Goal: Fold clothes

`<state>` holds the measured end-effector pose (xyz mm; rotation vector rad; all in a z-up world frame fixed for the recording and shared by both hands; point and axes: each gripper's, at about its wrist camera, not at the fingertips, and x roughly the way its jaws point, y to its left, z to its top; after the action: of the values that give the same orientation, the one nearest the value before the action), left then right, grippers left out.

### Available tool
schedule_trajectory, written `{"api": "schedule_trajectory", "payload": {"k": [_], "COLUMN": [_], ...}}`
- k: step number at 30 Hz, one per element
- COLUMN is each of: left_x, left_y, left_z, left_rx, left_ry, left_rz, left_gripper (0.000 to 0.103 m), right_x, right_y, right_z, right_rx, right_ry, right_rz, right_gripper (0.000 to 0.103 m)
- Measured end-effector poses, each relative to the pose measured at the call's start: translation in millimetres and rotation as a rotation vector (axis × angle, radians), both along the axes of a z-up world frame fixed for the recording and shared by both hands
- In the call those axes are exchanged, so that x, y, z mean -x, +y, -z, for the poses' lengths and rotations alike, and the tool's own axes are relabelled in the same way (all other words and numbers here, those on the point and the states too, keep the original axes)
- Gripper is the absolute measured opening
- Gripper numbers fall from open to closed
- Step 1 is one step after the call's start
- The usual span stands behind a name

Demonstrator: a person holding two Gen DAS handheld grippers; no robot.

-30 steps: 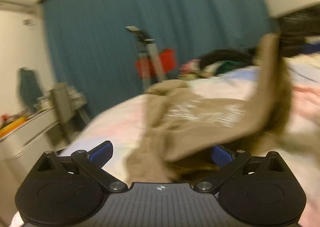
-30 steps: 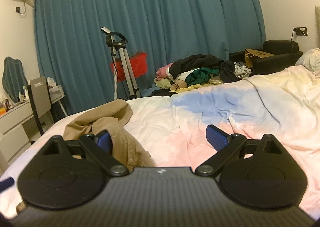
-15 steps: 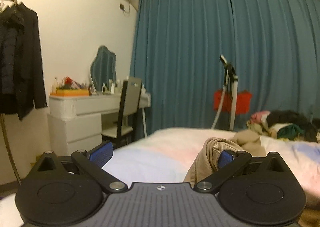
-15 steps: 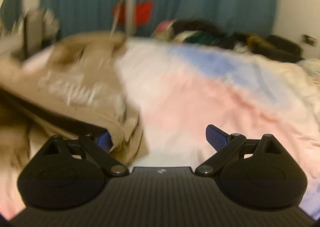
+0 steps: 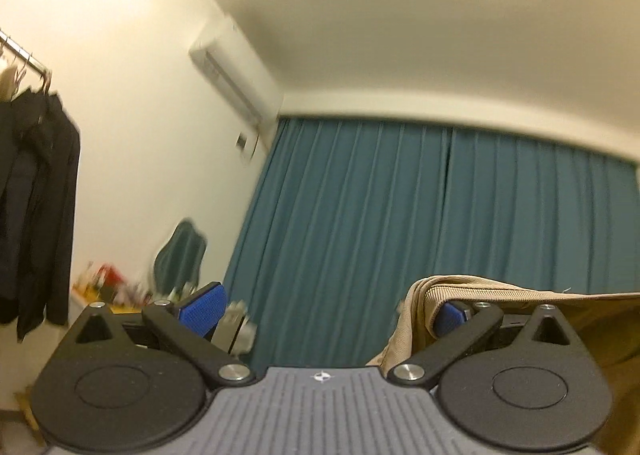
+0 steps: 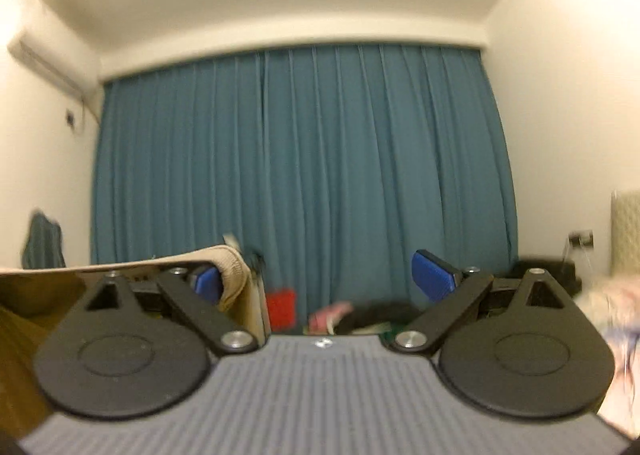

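Hanging tan ribbed garment (image 5: 500,289) aloft, draped over inner pads; both grippers' fingers apart; folding not begun.

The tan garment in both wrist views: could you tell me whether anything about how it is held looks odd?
Yes. Both tools have their jaws wide open, yet the tan garment hangs hooked over only one finger of each: the left tool on its right finger, the right tool on its left. Nothing clamps it.

Teal curtains (image 6: 300,183), air conditioner (image 5: 232,79) (wall-mounted), dark coats (image 5: 36,207)
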<state>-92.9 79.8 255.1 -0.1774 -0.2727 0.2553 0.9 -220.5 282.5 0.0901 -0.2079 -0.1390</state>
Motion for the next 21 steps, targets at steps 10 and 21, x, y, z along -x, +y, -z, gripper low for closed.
{"api": "schedule_trajectory", "payload": {"k": [10,21], "left_x": [37.0,-204.5], "left_y": [-6.4,-12.2], "left_z": [-107.7,2.5], "left_rx": [-0.012,0.031], "left_ry": [0.084,0.365], "left_rz": [0.147,0.201], "left_gripper": [0.103,0.103], "right_x": [54.2,-161.1], "right_y": [-9.0,-16.8], "right_z": [-90.4,-3.6], "right_rx": [0.032,0.09], "right_ry": [-0.018,0.284], "right_rz": [-0.002,0.029], "right_gripper": [0.096,0.096]}}
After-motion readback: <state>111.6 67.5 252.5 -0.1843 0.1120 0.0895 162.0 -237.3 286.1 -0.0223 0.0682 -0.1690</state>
